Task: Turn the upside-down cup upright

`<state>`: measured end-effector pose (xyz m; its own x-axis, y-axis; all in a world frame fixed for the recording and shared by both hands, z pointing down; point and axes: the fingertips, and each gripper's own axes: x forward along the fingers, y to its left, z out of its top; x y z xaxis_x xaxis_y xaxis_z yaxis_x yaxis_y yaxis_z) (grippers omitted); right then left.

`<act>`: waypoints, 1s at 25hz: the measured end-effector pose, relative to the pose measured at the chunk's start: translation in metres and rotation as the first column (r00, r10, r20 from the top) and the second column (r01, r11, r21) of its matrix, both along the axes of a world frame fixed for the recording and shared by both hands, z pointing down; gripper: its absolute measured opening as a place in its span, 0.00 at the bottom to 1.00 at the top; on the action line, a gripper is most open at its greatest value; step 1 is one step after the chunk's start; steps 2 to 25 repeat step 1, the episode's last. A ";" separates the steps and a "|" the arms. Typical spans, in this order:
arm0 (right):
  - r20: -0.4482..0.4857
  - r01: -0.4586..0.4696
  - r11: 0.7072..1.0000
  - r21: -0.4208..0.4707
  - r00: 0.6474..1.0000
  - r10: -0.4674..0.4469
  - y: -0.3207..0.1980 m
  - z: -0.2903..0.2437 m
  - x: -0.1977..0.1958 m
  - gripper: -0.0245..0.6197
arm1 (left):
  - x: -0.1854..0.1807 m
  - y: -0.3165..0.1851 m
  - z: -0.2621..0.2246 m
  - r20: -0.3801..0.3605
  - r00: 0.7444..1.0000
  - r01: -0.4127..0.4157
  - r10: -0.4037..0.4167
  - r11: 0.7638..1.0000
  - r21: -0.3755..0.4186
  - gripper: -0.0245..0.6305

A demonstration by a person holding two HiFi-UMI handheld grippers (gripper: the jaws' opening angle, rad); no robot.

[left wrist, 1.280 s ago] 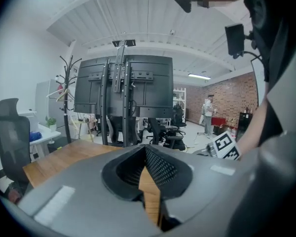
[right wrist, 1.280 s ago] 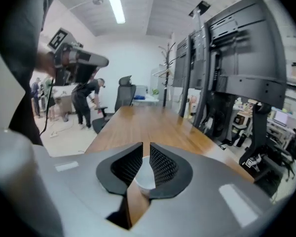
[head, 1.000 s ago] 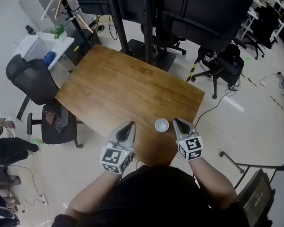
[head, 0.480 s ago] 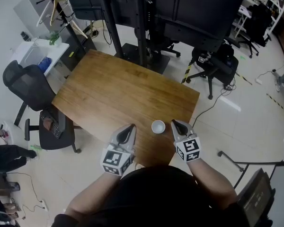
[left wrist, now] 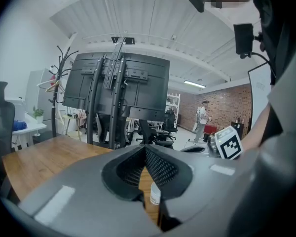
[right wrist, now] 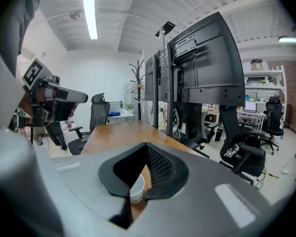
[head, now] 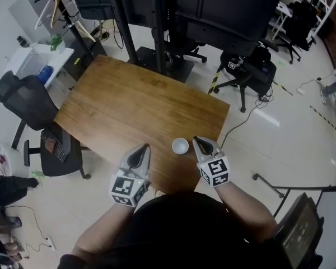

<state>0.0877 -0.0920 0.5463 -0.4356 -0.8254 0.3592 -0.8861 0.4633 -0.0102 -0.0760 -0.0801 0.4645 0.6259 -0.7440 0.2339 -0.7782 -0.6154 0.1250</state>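
**Cup sits untouched between two closed grippers**

The white cup (head: 180,145) stands on the table (head: 129,100) near its front edge, toward the right corner. I cannot tell whether its mouth faces up or down. The right gripper (head: 198,143) is just beside it and the left gripper (head: 142,152) is farther off on the other side. Neither touches it. Both have their jaws closed tip to tip and hold nothing, and each gripper view shows the cup beyond the tips.

The risk, as I judge it, is that closed tips moving in would shove the light cup rather than take it. It could then topple or slide off the nearby edge. The jaws must open first, and too hard a pinch might buckle its wall.
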 end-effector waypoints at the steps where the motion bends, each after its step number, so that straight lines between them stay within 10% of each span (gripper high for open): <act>1: -0.003 0.000 1.000 -0.002 1.000 0.000 0.001 0.001 0.002 0.04 | 0.002 0.000 0.001 0.001 1.000 -0.001 0.001 1.000 -0.001 0.04; 25: -0.003 0.000 1.000 -0.002 1.000 0.000 0.001 0.001 0.002 0.04 | 0.002 0.000 0.001 0.001 1.000 -0.001 0.001 1.000 -0.001 0.04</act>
